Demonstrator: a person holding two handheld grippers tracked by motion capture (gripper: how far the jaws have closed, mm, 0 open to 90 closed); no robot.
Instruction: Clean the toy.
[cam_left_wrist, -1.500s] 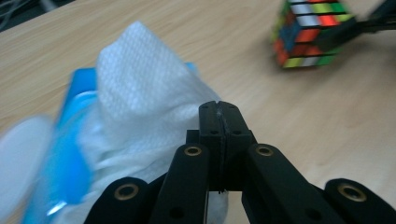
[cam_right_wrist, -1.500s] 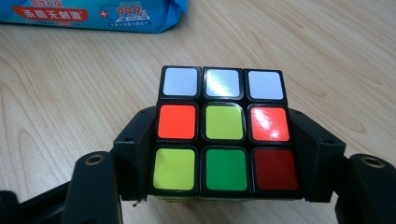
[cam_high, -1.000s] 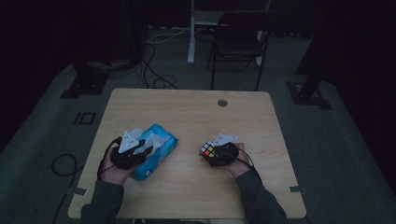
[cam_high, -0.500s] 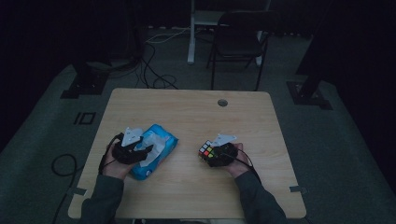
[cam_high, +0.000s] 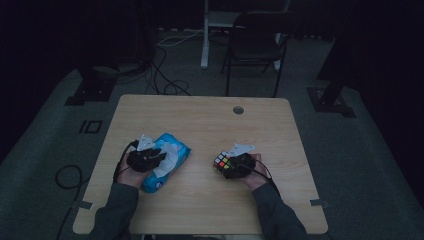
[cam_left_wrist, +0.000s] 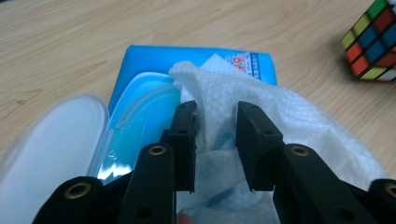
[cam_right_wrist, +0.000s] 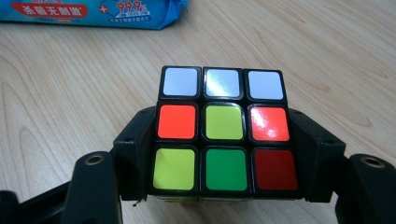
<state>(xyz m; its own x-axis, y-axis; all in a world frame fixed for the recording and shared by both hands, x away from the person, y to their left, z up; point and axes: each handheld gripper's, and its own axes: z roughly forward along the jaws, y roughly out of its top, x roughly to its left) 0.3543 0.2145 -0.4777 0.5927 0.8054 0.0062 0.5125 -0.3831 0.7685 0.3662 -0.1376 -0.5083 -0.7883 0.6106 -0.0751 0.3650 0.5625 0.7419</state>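
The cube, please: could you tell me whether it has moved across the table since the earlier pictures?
No; the cube stays put, below and slightly left of the round hole.

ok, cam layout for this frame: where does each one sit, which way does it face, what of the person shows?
High view: above the person's side, looking forward and down at the table; forearms, hands, left gripper and right gripper enter from the bottom.
Left gripper view: rides the left gripper, looking along its jaws at a white wipe pulled from the blue wipes pack.
Right gripper view: rides the right gripper, jaws clamping the puzzle cube.
Shared: cube and pack appear in all three.
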